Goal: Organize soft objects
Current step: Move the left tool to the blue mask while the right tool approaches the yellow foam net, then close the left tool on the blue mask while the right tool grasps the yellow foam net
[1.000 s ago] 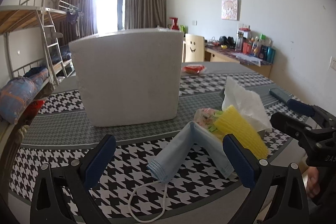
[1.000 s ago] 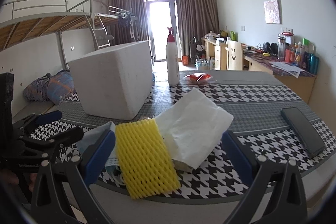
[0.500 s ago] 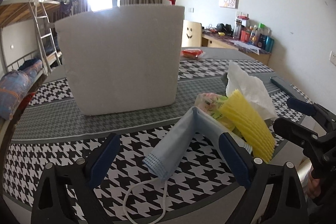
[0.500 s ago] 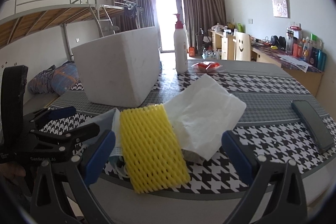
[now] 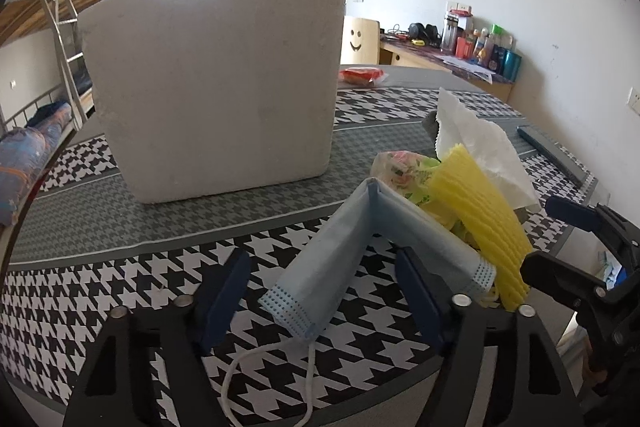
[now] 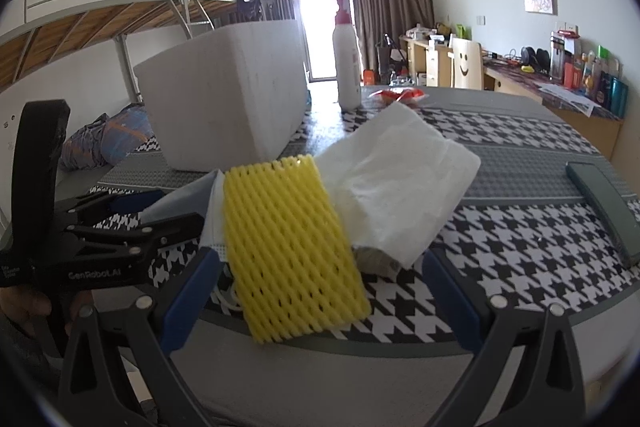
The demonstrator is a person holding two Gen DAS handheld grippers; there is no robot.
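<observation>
Your view of floral packet (image 5: 400,167): mostly buried under yellow foam net (image 5: 476,211) and blue face mask (image 5: 360,247). White tissue (image 6: 396,183) covers grey item (image 6: 374,259); you see only corner, identity unclear. Mask ear loop (image 5: 272,379) runs behind left gripper's frame. Phone (image 6: 604,207) cut by right wrist view's dark rim. Foam box (image 5: 216,79) blocks table beyond. Desk bottles (image 5: 488,47) too small to read.

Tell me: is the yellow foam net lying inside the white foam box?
No. The yellow foam net lies on the checked tablecloth by the near table edge, partly over a white tissue, well apart from the white foam box.
</observation>
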